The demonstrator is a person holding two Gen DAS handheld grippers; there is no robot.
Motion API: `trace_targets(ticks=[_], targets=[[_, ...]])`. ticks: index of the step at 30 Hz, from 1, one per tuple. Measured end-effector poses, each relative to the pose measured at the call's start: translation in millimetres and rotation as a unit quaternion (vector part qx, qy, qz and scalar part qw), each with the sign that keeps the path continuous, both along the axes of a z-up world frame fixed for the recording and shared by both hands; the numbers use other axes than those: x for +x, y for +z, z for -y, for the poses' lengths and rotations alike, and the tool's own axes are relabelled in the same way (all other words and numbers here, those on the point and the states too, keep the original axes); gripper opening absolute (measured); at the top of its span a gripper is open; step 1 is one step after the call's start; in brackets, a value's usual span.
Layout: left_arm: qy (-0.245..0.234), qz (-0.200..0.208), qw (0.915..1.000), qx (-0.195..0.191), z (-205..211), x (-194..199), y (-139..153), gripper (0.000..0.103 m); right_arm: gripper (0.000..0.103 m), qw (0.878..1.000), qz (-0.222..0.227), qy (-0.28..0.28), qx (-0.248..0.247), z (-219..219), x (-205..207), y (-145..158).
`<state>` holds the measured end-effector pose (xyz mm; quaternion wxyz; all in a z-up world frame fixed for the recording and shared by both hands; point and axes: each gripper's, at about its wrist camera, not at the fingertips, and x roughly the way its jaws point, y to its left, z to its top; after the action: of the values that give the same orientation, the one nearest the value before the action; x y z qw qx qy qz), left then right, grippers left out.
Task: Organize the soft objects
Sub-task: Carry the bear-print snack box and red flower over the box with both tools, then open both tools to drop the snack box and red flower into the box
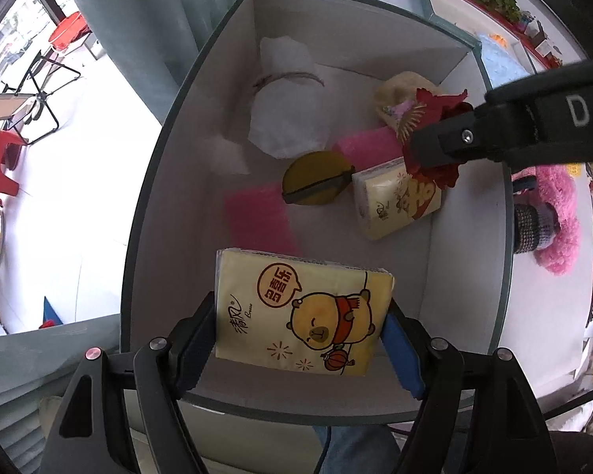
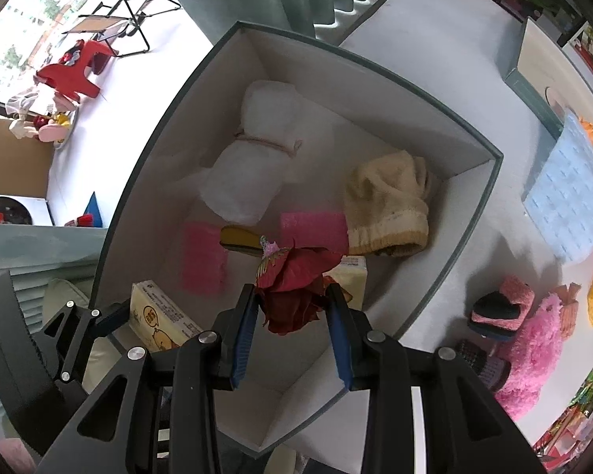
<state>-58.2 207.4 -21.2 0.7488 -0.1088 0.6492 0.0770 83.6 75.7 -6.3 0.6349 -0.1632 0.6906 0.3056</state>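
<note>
A grey box (image 1: 146, 205) with white inner walls (image 2: 379, 91) lies below both grippers. My left gripper (image 1: 302, 335) is shut on a yellow tissue pack with a cartoon bear (image 1: 300, 312), held over the box's near end; that pack (image 2: 158, 316) shows at the lower left of the right wrist view. My right gripper (image 2: 292, 316) is shut on a crumpled red fabric flower (image 2: 296, 288), hanging over the box above a second tissue pack (image 1: 391, 201). On the box floor lie a white bundle (image 1: 288, 106), a cream knit sock (image 2: 391, 201), pink sponges (image 2: 203, 260) and a yellow disc (image 1: 316, 177).
Outside the box on the right sit a fluffy pink slipper (image 2: 533, 351), a dark knit item (image 1: 527, 227) and a light blue cloth (image 2: 569, 193). Grey curtains (image 1: 130, 12) hang behind. A folding chair (image 1: 31, 94) and a red stool (image 2: 71, 73) stand on the floor.
</note>
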Motion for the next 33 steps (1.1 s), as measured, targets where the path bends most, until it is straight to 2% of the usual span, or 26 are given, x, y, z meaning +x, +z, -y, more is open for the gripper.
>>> trace_targets(ticks=[17, 26, 29, 30, 31, 32, 33], targets=[[-0.006, -0.01, 0.9999, -0.006, -2, -1, 0, 0.078, 0.038, 1.0, -0.004, -0.005, -0.013, -3, 13, -3], [-0.008, -0.004, 0.9999, -0.009, -2, -2, 2, 0.078, 0.038, 1.0, -0.008, -0.006, -0.012, -5, 11, -5], [-0.013, 0.002, 0.9999, 0.001, 0, -3, 6, 0.079, 0.038, 1.0, -0.007, -0.006, -0.015, -5, 11, -5], [-0.016, 0.002, 0.9999, 0.004, 2, -3, 7, 0.08, 0.039, 1.0, -0.006, -0.008, -0.016, -4, 11, -4], [-0.018, 0.002, 0.9998, 0.005, 3, -3, 8, 0.086, 0.041, 1.0, -0.005, -0.01, -0.016, -4, 12, -4], [-0.019, 0.005, 0.9998, 0.004, 4, -3, 10, 0.097, 0.048, 1.0, -0.005, -0.013, -0.016, -4, 12, -3], [-0.02, 0.009, 0.9998, 0.0, 4, -4, 12, 0.103, 0.06, 1.0, -0.006, -0.014, -0.015, -4, 12, -3]])
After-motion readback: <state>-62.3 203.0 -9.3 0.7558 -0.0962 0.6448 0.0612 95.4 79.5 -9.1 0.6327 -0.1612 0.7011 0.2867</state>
